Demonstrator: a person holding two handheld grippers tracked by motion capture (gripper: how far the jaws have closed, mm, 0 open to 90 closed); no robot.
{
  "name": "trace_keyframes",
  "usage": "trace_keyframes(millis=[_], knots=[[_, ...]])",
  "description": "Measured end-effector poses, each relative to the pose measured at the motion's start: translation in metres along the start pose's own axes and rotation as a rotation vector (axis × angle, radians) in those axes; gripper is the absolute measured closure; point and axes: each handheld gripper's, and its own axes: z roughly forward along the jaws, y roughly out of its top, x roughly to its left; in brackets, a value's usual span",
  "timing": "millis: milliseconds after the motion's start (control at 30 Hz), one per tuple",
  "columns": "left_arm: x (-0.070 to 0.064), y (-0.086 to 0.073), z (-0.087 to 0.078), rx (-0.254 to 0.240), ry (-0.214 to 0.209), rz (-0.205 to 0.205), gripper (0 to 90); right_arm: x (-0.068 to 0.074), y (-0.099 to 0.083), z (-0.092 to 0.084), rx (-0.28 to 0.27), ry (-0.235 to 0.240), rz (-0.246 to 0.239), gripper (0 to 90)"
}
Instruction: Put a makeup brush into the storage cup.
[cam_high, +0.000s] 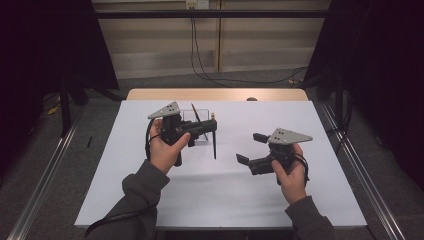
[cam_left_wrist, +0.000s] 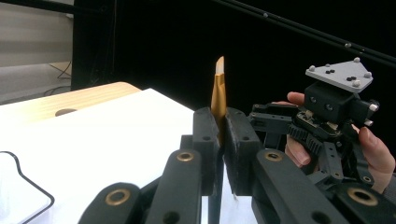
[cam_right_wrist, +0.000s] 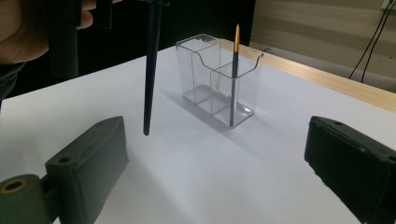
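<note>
My left gripper (cam_high: 200, 129) is clamped tight on a paintbrush (cam_high: 214, 142). The fingers (cam_left_wrist: 205, 140) pinch it just below the gold ferrule, bristle tip up, dark handle hanging down twd the counter (cam_high: 220, 195). Long axis is near vertical w/ a slight lean. In the right gripper view the handle's lower end (cam_right_wrist: 147, 126) hangs clear above the white sheet, not touching.

Right gripper (cam_high: 250, 148) is spread wide w/ nothing between its fingers (cam_right_wrist: 88, 158). It sits low over the counter, well apart from the brush, aimed twd it and the holder.

Clear holder (cam_right_wrist: 219, 79) stands upright beyond the hanging brush as the right gripper sees it. From the high view it's just behind my left gripper. It's split into compartments, and a 2nd brush (cam_right_wrist: 234, 70) already stands in the one at that view's near right corner, tip up, leaning a little.

The relation that counts: the held brush is beside the holder, not over it, w/ its handle end lower than the holder's rim. So I judge the next move is the left hand's. Lift till the handle end clears the rim, shift over a free compartment, keep the axis upright, lower, then release. The left is far nearer, and the right has no job unless the holder needs steadying. Risk: handle catching the rim or a divider and tipping the light holder.
</note>
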Motion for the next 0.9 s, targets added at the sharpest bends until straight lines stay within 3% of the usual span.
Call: trace_keyframes(millis=[900], knots=[[0.001,0.001,-0.005,-0.005,0.016,0.006,84.1,-0.007,-0.020,-0.015,0.031,-0.035,0.011,5.3]])
